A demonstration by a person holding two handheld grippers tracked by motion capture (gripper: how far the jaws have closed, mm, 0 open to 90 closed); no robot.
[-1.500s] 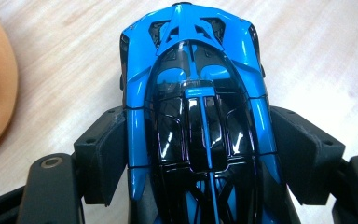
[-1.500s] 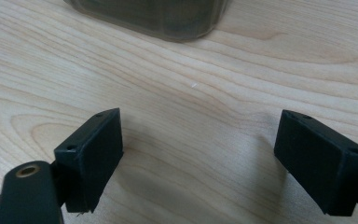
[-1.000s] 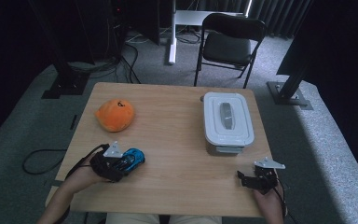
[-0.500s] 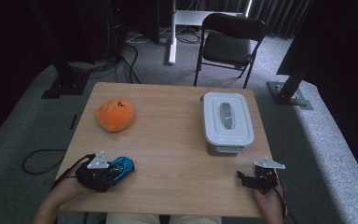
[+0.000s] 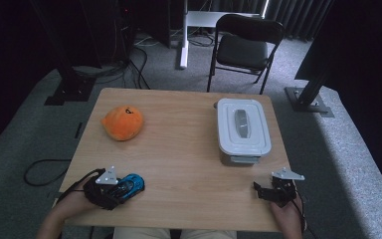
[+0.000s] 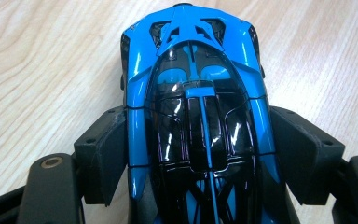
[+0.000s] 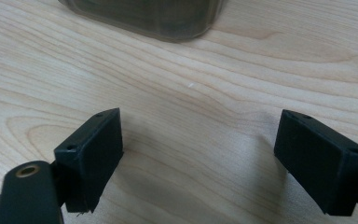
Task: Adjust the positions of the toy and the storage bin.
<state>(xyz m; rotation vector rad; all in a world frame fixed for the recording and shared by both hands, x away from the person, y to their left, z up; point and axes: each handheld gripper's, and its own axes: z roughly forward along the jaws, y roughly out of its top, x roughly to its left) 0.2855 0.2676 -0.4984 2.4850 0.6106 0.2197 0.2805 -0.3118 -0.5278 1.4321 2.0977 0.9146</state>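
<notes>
Centrally, a pale wood-grain table (image 5: 179, 149) is seen on grey carpet, with a black folding chair (image 5: 243, 45) at twelve o'clock. At seven o'clock a glossy blue-and-black toy car (image 6: 196, 116) is clamped between the left gripper (image 5: 122, 186)'s pads. At five o'clock the right gripper (image 5: 263, 190) is held wide, nothing gripped, near a white lidded plastic box (image 5: 242, 130).
</notes>
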